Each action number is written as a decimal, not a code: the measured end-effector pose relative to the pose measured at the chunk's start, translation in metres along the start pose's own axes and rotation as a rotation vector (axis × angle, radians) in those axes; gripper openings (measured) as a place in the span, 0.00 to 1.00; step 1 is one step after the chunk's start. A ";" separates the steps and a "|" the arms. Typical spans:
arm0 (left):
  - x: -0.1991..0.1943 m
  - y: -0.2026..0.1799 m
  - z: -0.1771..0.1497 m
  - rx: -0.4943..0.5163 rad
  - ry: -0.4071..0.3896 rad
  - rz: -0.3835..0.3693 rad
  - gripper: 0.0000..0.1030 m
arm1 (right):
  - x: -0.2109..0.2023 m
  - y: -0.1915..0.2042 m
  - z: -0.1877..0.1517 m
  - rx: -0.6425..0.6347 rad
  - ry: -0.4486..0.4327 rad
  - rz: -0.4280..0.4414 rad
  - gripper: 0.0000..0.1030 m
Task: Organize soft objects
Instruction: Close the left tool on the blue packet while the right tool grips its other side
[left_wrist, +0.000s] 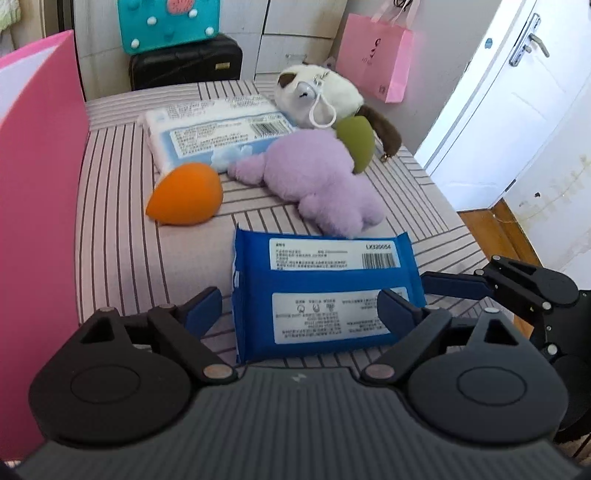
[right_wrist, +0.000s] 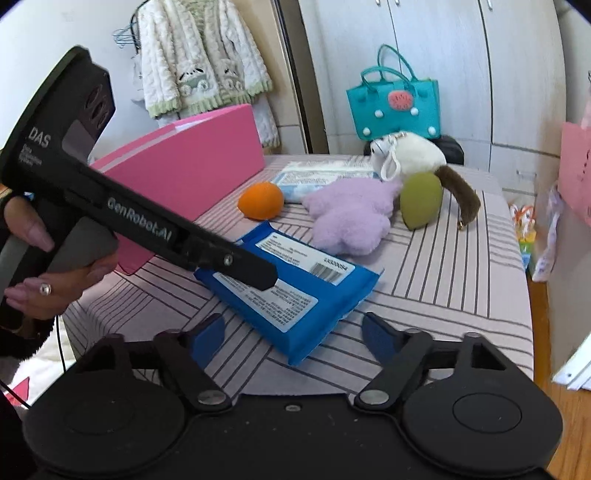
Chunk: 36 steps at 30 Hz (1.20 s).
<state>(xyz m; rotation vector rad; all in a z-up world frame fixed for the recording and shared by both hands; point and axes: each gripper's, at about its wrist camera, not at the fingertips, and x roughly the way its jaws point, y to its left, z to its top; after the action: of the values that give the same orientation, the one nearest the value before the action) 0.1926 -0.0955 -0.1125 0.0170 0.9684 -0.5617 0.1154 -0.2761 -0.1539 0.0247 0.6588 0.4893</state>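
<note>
A blue wipes pack lies label up on the striped cloth surface. My left gripper is open and straddles the pack's near end; its right pad overlaps the pack's edge and its left pad stands clear. My right gripper is open, with the near corner of the blue pack between its fingers, untouched. Behind the pack lie an orange sponge, a purple plush, a green sponge, a white and brown plush and a white tissue pack.
A pink open box stands along the left edge. A black suitcase with a teal bag sits behind the surface. A pink paper bag hangs at the back right. The surface drops off at the right toward a white door.
</note>
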 end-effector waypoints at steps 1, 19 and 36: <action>0.000 -0.001 -0.001 0.003 0.000 0.001 0.88 | 0.001 -0.001 0.001 0.011 0.005 -0.004 0.71; -0.005 -0.002 -0.009 -0.039 -0.030 0.010 0.39 | 0.005 -0.003 0.007 0.099 0.034 -0.079 0.59; -0.015 -0.012 -0.020 -0.047 -0.039 -0.018 0.36 | 0.006 0.003 0.013 0.124 0.054 -0.103 0.47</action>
<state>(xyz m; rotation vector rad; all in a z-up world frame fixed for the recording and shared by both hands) 0.1648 -0.0936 -0.1097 -0.0444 0.9447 -0.5543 0.1262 -0.2693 -0.1470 0.0946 0.7393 0.3508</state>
